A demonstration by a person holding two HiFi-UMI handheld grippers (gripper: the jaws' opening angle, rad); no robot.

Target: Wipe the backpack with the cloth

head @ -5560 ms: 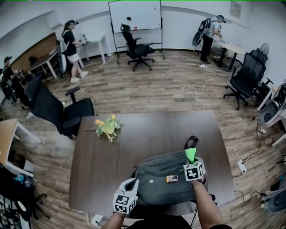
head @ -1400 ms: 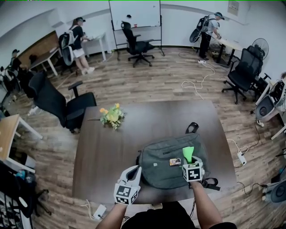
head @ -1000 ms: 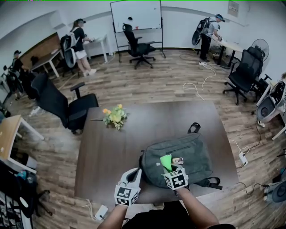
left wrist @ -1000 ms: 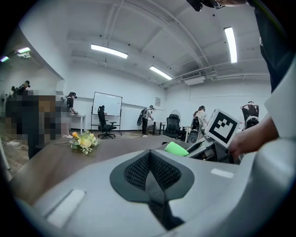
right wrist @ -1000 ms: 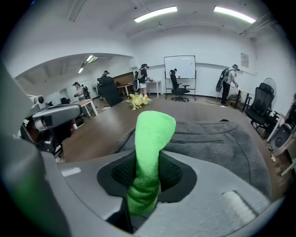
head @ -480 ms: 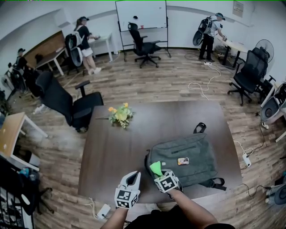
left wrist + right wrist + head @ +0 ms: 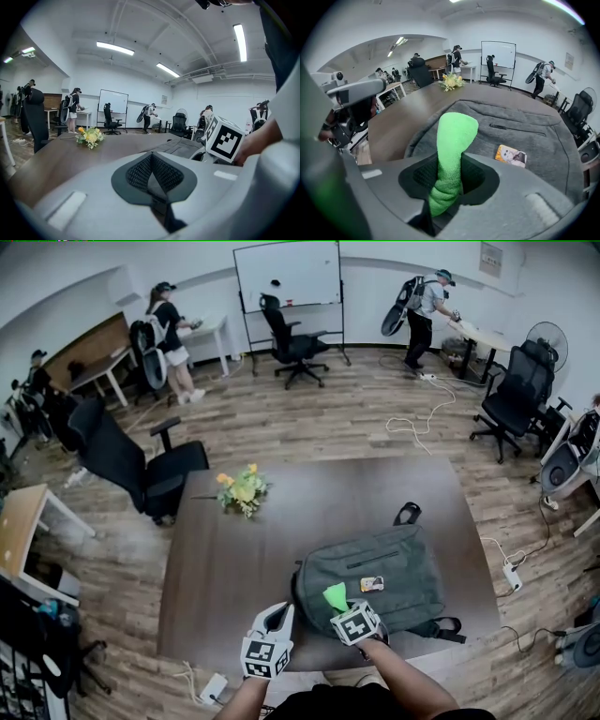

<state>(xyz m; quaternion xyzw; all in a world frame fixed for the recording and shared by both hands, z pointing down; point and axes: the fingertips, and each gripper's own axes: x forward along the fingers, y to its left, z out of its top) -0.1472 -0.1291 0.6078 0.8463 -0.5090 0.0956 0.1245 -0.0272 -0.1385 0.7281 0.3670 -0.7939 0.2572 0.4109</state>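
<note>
A grey backpack (image 7: 375,577) lies flat on the dark table (image 7: 234,559), at its near right part, with a small picture tag (image 7: 372,584) on its front. My right gripper (image 7: 339,607) is shut on a rolled green cloth (image 7: 335,595) over the bag's near left corner. In the right gripper view the green cloth (image 7: 450,159) sticks out between the jaws above the backpack (image 7: 525,131). My left gripper (image 7: 275,619) hovers at the table's near edge, left of the bag, with its jaws closed and nothing between them (image 7: 152,176).
A small bunch of yellow flowers (image 7: 239,491) lies on the table's far left. A black office chair (image 7: 131,465) stands to the left of the table. Cables and a power strip (image 7: 511,576) lie on the floor to the right. Several people stand at desks along the far walls.
My right gripper with the cloth has swept from the bag's right side across to its near left corner. The left gripper has stayed at the table edge.
</note>
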